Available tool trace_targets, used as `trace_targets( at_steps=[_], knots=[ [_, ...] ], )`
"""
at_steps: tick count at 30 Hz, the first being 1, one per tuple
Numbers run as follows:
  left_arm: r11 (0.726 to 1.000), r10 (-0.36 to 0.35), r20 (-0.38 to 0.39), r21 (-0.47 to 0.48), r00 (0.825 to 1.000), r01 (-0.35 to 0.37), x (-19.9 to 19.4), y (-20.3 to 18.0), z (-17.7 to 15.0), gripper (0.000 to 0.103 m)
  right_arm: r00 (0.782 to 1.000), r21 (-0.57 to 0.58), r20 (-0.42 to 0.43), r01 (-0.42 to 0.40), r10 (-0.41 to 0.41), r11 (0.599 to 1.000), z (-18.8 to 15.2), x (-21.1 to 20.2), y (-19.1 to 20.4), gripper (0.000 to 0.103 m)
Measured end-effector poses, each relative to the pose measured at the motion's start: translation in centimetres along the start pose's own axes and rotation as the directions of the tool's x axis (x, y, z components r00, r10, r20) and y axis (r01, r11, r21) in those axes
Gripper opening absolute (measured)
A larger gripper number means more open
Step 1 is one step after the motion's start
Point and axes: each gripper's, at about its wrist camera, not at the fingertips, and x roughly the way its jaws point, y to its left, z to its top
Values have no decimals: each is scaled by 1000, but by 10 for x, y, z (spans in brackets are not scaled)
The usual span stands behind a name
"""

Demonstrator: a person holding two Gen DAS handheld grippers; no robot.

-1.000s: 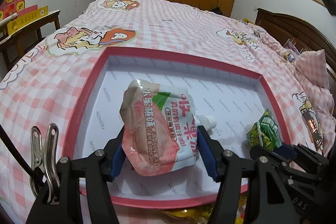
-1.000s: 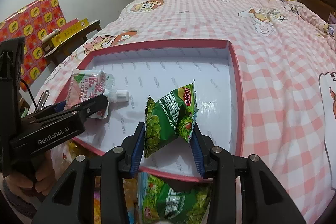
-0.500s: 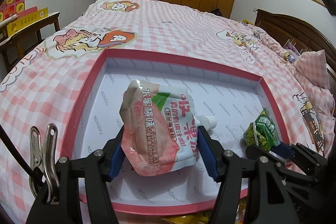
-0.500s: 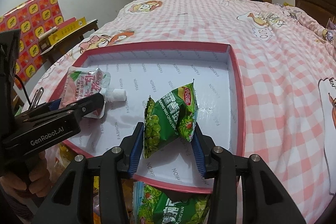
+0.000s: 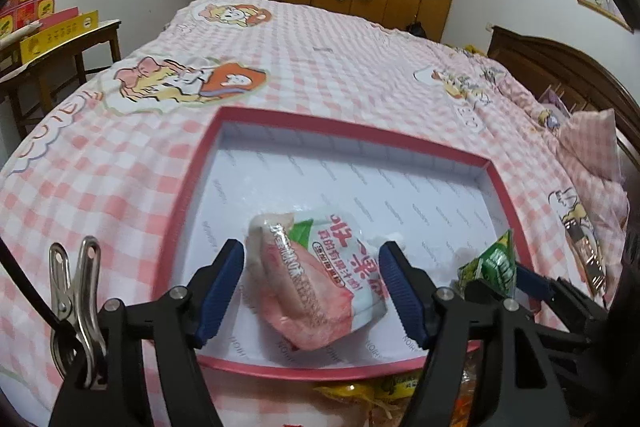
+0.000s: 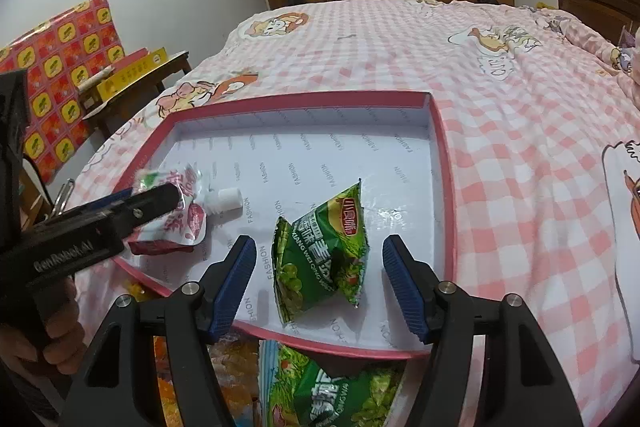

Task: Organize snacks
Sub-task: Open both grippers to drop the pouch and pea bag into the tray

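Two snacks lie inside the shallow red-rimmed box (image 6: 442, 163) that sits on the checked bed cover (image 6: 520, 131). Our left tongs (image 5: 311, 289) stand apart, having just widened, and the pink spouted juice pouch (image 5: 316, 279) lies on the box floor between the blue pads (image 5: 222, 287), free of both. Our right tongs (image 6: 319, 281) have likewise just sprung apart, and the green pea packet (image 6: 324, 263) lies between them, untouched, in the near right part of the box. We judge the pouch soft, liquid-filled and the heavier of the two, with slick film that sags; it is best gripped across the flat sealed edge or near the white cap (image 6: 229, 197). The pea packet looks light, air-puffed and crinkly, its contents crushable, so a gentle hold on a crimped seam should suit it. More packets (image 6: 332, 391) wait below the box's near rim.
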Motion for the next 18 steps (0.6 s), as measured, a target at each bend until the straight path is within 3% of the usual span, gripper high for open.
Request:
trace_targets(
  at_steps=[8,18],
  knots=[
    [999,17,14,-31,1000,-16,-22,13,5,74,1000,-3,12,-21,21,1000,-2,-16,1,68],
    [999,39,-5,13,999,-39,-50,14,-14,74,999,9,13,-31,31,999,-12,-33,2,68]
  ],
)
